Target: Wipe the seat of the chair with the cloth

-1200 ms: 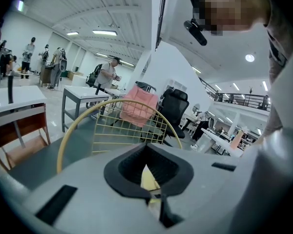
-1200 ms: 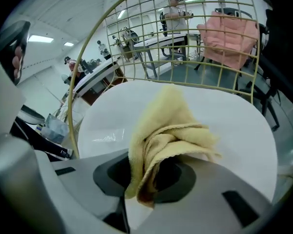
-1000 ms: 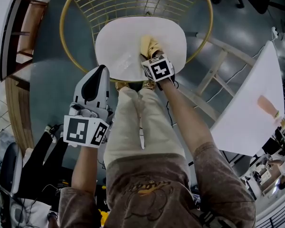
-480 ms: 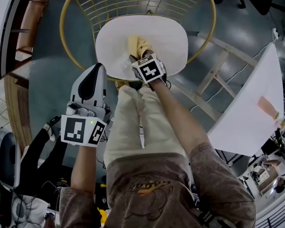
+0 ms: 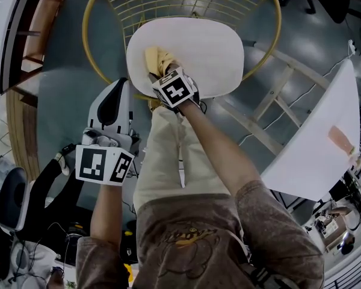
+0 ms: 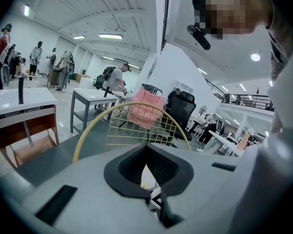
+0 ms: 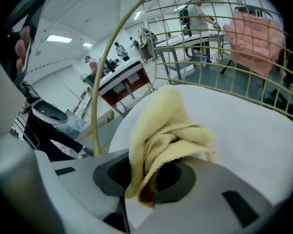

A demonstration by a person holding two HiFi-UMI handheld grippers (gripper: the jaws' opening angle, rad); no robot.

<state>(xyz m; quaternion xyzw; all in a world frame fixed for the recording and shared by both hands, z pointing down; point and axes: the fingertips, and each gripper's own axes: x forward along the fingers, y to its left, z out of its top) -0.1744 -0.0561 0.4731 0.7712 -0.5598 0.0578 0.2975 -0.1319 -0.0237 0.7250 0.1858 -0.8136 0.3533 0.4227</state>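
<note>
Pinching cloth (image 5: pixel 156 59) on seat (image 5: pixel 213 47); right tool (image 7: pixel 154 177)

Grey floor (image 5: pixel 61 77) fills the frame; white table (image 5: pixel 313 155) at right, wood-shelved desk (image 5: pixel 25 35) upper left, strip lights (image 6: pixel 110 35) overhead.

No text or number is readable. The left gripper (image 5: pixel 121 87) and right gripper (image 5: pixel 161 73) bear only square marker patterns.

I'm working in a big open lab hall. Ahead of my left claw (image 6: pixel 146 152), strip lights (image 6: pixel 110 35) line a high ceiling (image 6: pixel 88 16). Beyond it to the left, people (image 6: pixel 118 78) gather at steel tables (image 6: pixel 90 96). Office chairs (image 6: pixel 181 106) stand past it to the right, with a mezzanine railing (image 6: pixel 241 100) farther right.
</note>
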